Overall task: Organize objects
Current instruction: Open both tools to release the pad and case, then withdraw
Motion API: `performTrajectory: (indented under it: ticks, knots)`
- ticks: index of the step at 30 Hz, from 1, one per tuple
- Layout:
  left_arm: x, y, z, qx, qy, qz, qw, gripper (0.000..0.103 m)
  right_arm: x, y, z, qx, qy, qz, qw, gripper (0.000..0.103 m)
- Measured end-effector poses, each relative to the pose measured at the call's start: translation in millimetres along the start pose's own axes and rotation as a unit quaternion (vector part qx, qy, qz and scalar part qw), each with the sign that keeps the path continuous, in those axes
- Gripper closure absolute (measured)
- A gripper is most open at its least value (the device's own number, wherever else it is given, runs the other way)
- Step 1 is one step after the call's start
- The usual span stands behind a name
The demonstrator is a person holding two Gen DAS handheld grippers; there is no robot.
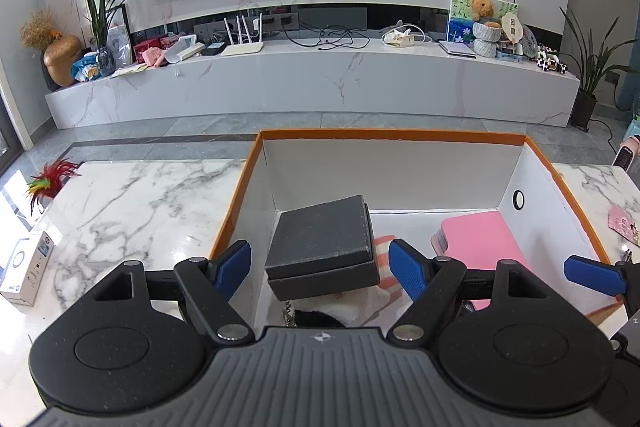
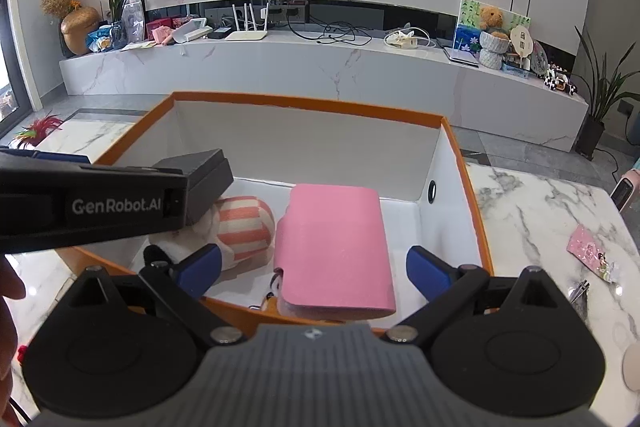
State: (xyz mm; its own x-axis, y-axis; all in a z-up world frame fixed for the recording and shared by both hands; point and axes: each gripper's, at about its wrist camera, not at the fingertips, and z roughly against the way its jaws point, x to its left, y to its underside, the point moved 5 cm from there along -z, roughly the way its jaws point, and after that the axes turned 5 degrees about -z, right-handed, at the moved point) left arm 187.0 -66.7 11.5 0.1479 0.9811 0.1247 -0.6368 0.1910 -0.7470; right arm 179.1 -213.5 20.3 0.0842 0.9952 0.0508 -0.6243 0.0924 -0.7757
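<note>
At the far left of the left wrist view, on the marble table (image 1: 132, 195): a small white carton (image 1: 26, 269) at the table's edge and a red feathered ornament (image 1: 50, 179) above it. Centre of frame: an orange-rimmed storage box (image 1: 240, 195) with white inner walls, holding a black lidded case (image 1: 324, 247) that sits tilted atop a peach-striped plush item (image 1: 384, 267), and to its right a pink flat pack (image 1: 476, 243) lying near the box's right wall. The left gripper (image 1: 320, 269) hangs over the box's near edge, jaws spread wide, the black case seen between the blue pads with a gap showing on each side; nothing grasped. In the right wrist view, the right gripper (image 2: 314, 273) likewise stands released, jaws wide apart, the pink pack (image 2: 336, 247) lying between and beyond the fingers, apart from both pads. At right of that frame, on the table: a pink card (image 2: 588, 247).
</note>
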Motion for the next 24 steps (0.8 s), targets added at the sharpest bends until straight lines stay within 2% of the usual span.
performTrajectory:
  ticks: [15, 24]
  knots:
    - [13, 4, 29, -0.016, 0.007, 0.008, 0.9998, 0.013, 4, -1, 40, -0.018, 0.006, 0.019, 1.000, 0.004]
    - [28, 28, 58, -0.017, 0.012, -0.006, 0.9998, 0.013, 2, 9, 77, -0.027, 0.002, 0.028, 0.999, 0.004]
